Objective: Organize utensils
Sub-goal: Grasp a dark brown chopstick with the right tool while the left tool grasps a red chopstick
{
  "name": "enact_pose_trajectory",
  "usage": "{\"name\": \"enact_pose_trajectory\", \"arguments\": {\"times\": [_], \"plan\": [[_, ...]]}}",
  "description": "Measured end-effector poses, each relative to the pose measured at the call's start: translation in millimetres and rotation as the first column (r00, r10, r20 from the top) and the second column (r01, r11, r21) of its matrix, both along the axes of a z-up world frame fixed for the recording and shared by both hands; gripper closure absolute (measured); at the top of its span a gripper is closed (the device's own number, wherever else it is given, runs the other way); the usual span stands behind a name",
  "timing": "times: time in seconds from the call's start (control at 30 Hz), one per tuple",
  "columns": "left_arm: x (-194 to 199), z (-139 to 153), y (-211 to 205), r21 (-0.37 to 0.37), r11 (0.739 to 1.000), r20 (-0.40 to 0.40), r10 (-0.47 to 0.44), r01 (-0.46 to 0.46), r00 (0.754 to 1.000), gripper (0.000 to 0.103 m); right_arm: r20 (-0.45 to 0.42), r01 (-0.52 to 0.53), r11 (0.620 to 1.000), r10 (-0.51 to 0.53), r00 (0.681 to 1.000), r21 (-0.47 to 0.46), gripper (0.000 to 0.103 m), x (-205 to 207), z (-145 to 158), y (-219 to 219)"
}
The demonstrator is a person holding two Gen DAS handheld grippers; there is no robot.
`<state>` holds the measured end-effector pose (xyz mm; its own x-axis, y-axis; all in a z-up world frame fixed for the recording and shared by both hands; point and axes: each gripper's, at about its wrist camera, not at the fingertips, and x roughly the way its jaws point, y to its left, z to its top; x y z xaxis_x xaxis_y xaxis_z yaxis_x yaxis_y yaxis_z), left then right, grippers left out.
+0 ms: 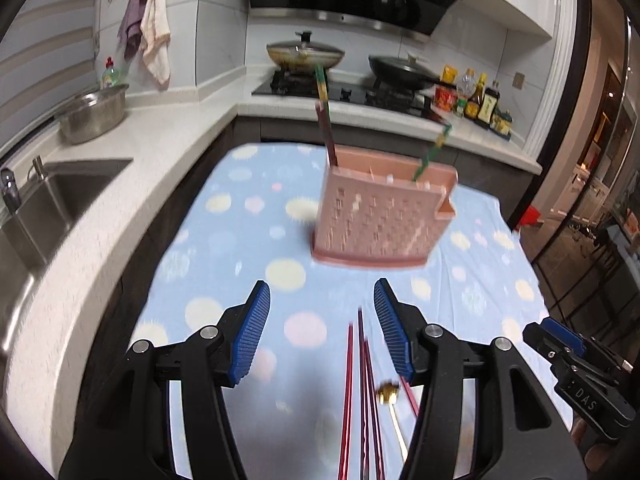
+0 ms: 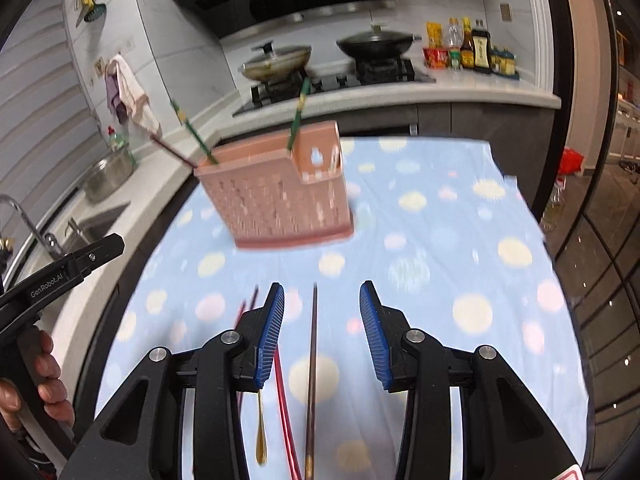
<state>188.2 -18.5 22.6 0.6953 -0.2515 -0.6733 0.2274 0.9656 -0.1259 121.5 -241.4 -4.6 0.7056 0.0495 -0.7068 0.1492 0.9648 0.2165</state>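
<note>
A pink perforated utensil holder [image 1: 380, 216] stands on the dotted blue cloth, with green-tipped chopsticks [image 1: 322, 120] sticking out of it; it also shows in the right wrist view [image 2: 280, 196]. My left gripper [image 1: 322, 300] is open and empty above several red chopsticks [image 1: 352, 392] and a gold spoon [image 1: 390, 396] lying on the cloth. My right gripper [image 2: 322, 300] is open and empty over a dark chopstick [image 2: 312, 364], with red chopsticks [image 2: 282, 388] and the gold spoon [image 2: 261, 436] beside its left finger.
A white counter with a sink [image 1: 52, 204] and a steel bowl [image 1: 94, 114] runs along the left. A stove with two lidded pans [image 1: 306, 54] and bottles [image 1: 480, 98] is behind the table. The cloth-covered table [image 2: 460, 240] extends right of the holder.
</note>
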Motion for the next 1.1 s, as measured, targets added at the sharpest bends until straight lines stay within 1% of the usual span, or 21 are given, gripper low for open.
{"name": "enact_pose_trajectory", "arguments": {"times": [0.1, 0.23, 0.33, 0.4, 0.53, 0.73, 1.1], "plan": [[-19.4, -22.4, 0.9, 0.026, 1.000, -0.041, -0.014, 0.015, 0.999, 0.052, -0.066, -0.023, 1.000, 0.023, 0.998, 0.002, 0.064, -17.6, -25.5, 8.4], [-42.7, -58.5, 4.9, 0.047, 0.999, -0.125, -0.017, 0.023, 0.992, 0.052, -0.130, -0.044, 0.999, 0.044, 0.990, 0.005, 0.066, -37.4, -54.4, 21.6], [-57.9, -77.1, 6.9, 0.054, 0.998, -0.169, -0.022, 0.031, 0.985, 0.052, -0.168, -0.064, 0.998, 0.066, 0.984, 0.016, 0.073, -48.1, -71.5, 30.0], [-67.7, -86.1, 8.1, 0.066, 0.997, -0.181, -0.024, 0.036, 0.983, 0.052, -0.188, -0.077, 0.997, 0.079, 0.979, 0.017, 0.079, -53.1, -80.5, 34.3], [-83.7, -102.8, 12.3, 0.073, 0.996, -0.222, -0.028, 0.045, 0.975, 0.052, -0.211, -0.085, 0.996, 0.087, 0.974, 0.020, 0.083, -57.7, -89.2, 36.6], [-99.7, -118.4, 14.5, 0.075, 0.996, -0.262, -0.031, 0.052, 0.965, 0.052, -0.227, -0.091, 0.995, 0.095, 0.969, 0.028, 0.087, -60.6, -95.0, 39.3], [-109.5, -123.8, 8.3, 0.070, 0.994, -0.281, -0.063, 0.086, 0.958, 0.053, -0.248, -0.094, 0.995, 0.099, 0.964, 0.031, 0.089, -58.1, -102.3, 40.5]]}}
